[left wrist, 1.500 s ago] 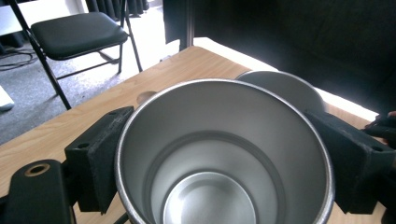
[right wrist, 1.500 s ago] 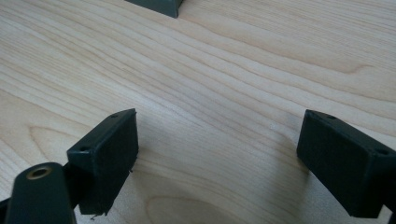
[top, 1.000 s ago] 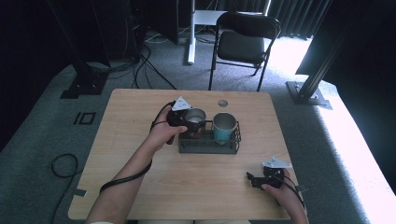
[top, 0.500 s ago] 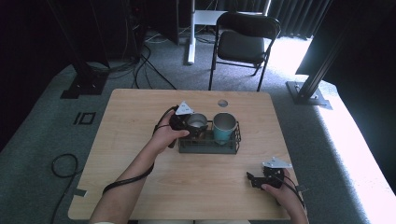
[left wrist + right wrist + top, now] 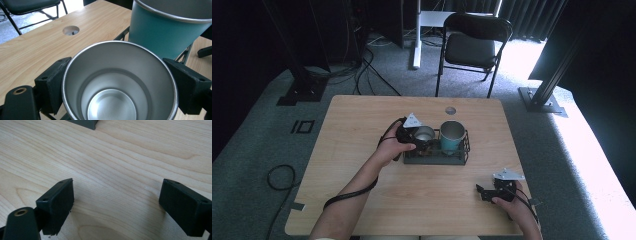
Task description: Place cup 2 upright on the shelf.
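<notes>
High view shows the left forearm reaching up the table, its hand wrapped round the left gripper (image 5: 418, 138), whose jaws clamp the steel cup (image 5: 424, 134) at the left end of the wire rack (image 5: 434, 159), just beside the teal cup (image 5: 452, 135). Right gripper (image 5: 483, 192) lies low near the table edge, well apart from the rack, jaws spread over bare wooden table (image 5: 130, 152). Left gripper view cuts off the steel cup's (image 5: 117, 82) base.

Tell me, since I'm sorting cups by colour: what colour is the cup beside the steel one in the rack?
Teal outside, the teal cup has a bare metal rim; the left gripper view shows it best.
</notes>
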Action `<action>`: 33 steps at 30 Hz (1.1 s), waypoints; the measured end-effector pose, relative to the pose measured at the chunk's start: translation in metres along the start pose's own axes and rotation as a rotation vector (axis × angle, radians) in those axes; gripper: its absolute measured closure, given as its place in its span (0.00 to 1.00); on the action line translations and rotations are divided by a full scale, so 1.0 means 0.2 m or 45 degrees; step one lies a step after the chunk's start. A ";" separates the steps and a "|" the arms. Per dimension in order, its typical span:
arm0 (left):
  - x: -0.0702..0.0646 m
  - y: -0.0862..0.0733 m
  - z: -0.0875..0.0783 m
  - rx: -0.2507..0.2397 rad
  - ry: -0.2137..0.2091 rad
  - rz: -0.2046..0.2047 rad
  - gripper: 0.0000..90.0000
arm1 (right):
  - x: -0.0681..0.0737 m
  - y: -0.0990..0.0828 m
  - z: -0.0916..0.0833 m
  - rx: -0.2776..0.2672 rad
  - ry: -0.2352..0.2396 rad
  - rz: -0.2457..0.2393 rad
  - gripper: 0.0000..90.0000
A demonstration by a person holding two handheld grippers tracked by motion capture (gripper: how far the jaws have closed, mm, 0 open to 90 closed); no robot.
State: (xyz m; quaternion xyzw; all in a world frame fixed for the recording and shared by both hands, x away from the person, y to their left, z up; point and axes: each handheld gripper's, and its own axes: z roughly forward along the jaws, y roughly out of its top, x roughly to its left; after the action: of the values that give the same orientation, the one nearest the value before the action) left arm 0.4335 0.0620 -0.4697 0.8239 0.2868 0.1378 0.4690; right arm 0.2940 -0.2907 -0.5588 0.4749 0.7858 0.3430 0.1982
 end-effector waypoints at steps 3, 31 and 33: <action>0.00 0.00 0.00 0.002 -0.002 0.027 0.16 | 0.00 0.00 0.00 0.000 -0.002 -0.001 0.14; 0.05 0.04 -0.20 -0.115 0.073 -0.047 0.09 | 0.00 0.00 0.00 0.003 -0.008 -0.008 0.14; 0.06 0.03 -0.22 -0.116 0.084 -0.045 0.09 | 0.00 0.00 0.00 0.003 -0.008 -0.008 0.14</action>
State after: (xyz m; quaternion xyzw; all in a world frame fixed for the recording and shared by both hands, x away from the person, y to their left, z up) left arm 0.4228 0.0973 -0.4417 0.7916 0.3101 0.1696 0.4985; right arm 0.2939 -0.2899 -0.5589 0.4736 0.7872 0.3399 0.2011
